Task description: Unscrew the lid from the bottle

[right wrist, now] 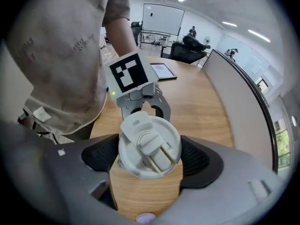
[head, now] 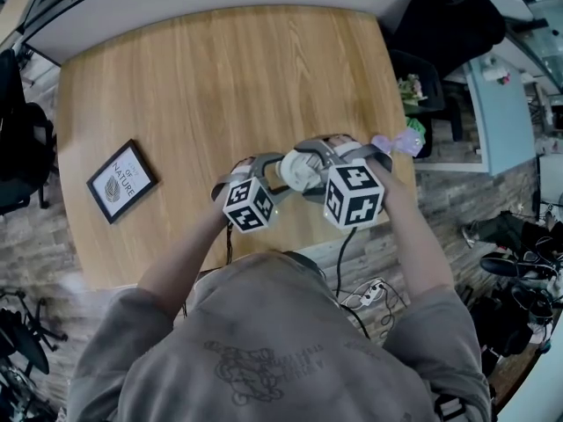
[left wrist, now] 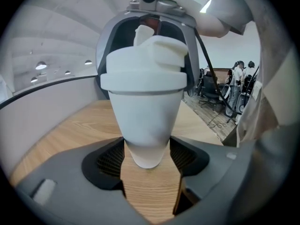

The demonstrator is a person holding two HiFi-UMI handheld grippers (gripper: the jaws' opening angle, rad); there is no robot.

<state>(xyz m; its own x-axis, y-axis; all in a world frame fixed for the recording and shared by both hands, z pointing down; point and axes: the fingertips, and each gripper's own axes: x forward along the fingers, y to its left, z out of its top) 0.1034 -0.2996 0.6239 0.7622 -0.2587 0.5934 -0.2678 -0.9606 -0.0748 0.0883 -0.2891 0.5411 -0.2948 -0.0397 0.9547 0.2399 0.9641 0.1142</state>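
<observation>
I hold a white bottle (head: 297, 170) on its side in the air above the wooden table (head: 220, 77), near its front edge. In the left gripper view the tapered bottle body (left wrist: 145, 125) runs away from me, its narrow base squeezed between the dark pads (left wrist: 108, 161). My left gripper (left wrist: 146, 159) is shut on that base. The white flip-top lid (right wrist: 150, 146) faces the right gripper view, and my right gripper (right wrist: 149, 157) is shut on its rim. In the head view my left gripper (head: 268, 176) and right gripper (head: 317, 161) face each other.
A black-framed picture (head: 121, 181) lies on the table's left side. A small purple object (head: 396, 143) sits at the right edge. Office chairs and cables stand on the floor around the table. A grey partition runs along the far edge.
</observation>
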